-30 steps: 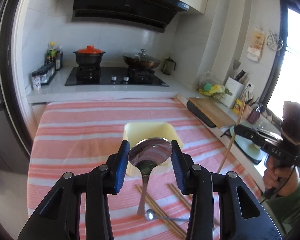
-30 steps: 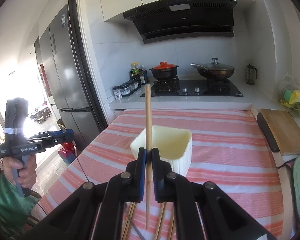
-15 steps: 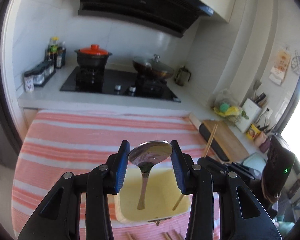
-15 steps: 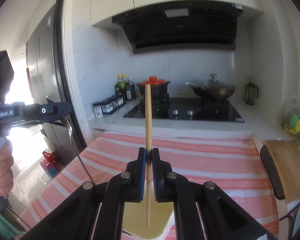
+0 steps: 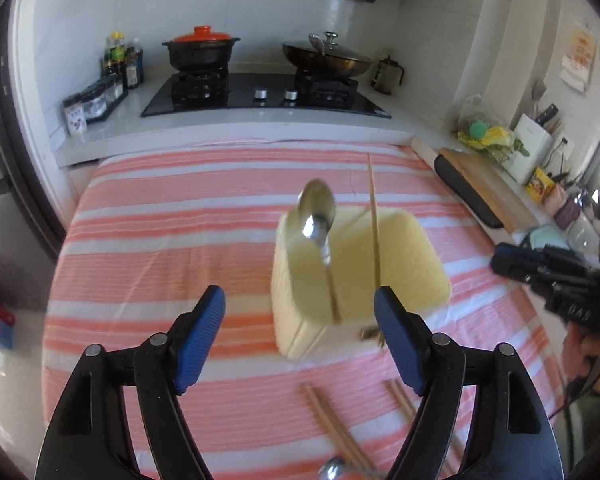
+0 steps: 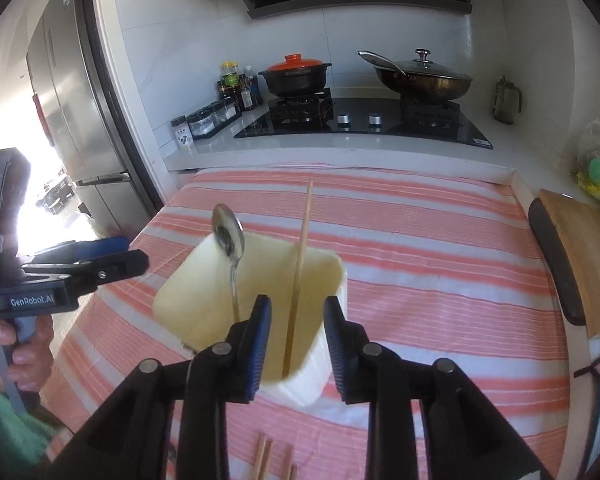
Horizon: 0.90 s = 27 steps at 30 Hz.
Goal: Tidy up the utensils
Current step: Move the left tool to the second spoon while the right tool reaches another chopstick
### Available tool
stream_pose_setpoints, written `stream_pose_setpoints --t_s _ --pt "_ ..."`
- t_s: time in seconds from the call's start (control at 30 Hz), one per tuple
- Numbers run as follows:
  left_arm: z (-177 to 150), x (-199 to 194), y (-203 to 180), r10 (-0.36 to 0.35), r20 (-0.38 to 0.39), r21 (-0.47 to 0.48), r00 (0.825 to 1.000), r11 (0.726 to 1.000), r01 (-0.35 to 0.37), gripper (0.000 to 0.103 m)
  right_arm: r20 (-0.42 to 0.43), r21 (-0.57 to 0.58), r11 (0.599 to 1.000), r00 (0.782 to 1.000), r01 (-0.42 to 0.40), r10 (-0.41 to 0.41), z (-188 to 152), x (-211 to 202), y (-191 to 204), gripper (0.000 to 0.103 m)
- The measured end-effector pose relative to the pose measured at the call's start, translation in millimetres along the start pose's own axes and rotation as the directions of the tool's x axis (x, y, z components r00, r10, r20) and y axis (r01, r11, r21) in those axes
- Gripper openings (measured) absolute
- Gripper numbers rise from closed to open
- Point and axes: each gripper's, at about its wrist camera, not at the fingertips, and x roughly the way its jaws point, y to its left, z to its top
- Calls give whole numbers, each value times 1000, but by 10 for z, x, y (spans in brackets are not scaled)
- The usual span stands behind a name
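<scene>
With a spoon (image 5: 318,216) and one chopstick (image 6: 298,276) now standing in the bin (image 6: 332,276), both the left gripper (image 5: 300,312) and right gripper (image 6: 296,320) have just opened and hold nothing, while more chopsticks (image 5: 332,424) and another spoon (image 5: 332,470) wait on the cloth (image 5: 160,220).

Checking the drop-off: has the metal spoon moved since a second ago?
Yes. The metal spoon has left the left tool, whose jaws just opened, and stands in the pale yellow plastic bin.

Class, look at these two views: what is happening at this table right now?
A person holds a claw in each hand above a cream container. Both claws have just been opening. The left claw has let go of a spoon, the right claw a chopstick; both now stand in the container. More chopsticks lie on the striped cloth.
</scene>
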Motion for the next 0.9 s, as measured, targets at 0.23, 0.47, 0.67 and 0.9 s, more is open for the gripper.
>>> stream_pose_setpoints --t_s 0.23,0.47,0.67,0.9 --pt "-1842 -344 273 109 -163 -87 980 988 -125 90 -28 -8 992 991 128 -128 -1566 -769 -296 34" --pt "-2330 -420 -67 37 -173 -216 984 973 -75 89 -65 140 975 984 174 -166 -2698 -979 -206 34" --pt "-2025 -143 -336 48 -139 -211 989 975 -77 89 -38 108 984 990 142 -138 -2715 -948 3 34" --pt "-1928 148 -639 67 -175 -256 982 960 -111 90 -80 103 985 988 142 -134 -2656 -788 37 34"
